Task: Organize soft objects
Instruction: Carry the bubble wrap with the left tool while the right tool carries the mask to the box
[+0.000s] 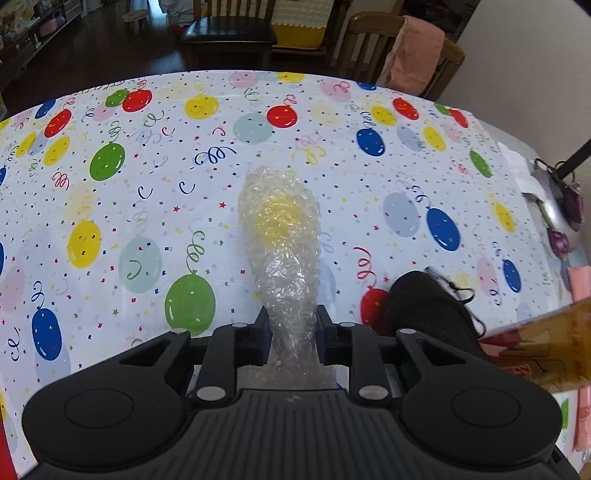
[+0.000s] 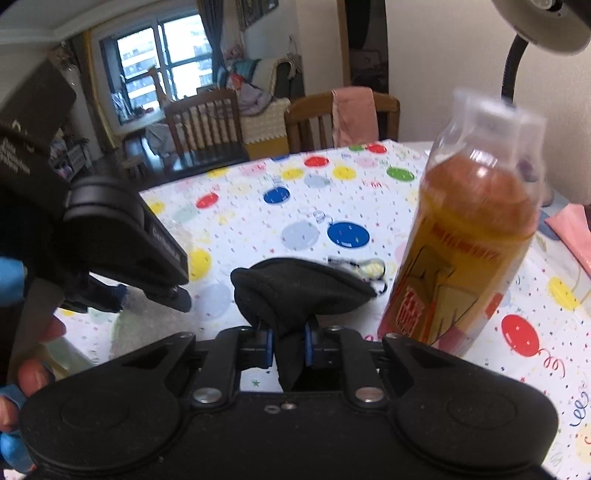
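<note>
My left gripper [image 1: 291, 332] is shut on a clear bubble wrap sheet [image 1: 280, 229], which hangs forward over the balloon-print tablecloth [image 1: 147, 177]. My right gripper [image 2: 289, 341] is shut on a black soft pouch [image 2: 295, 288] with a drawstring and small tag, held just above the table. The pouch also shows in the left wrist view [image 1: 432, 306] at the lower right. The left gripper's body [image 2: 122, 240] shows in the right wrist view at the left.
A bottle of amber drink [image 2: 465, 236] stands on the table just right of the right gripper. A desk lamp [image 2: 543, 22] rises at the far right. Pink cloth [image 2: 572, 229] lies at the table's right edge. Wooden chairs [image 1: 391, 48] stand behind the table.
</note>
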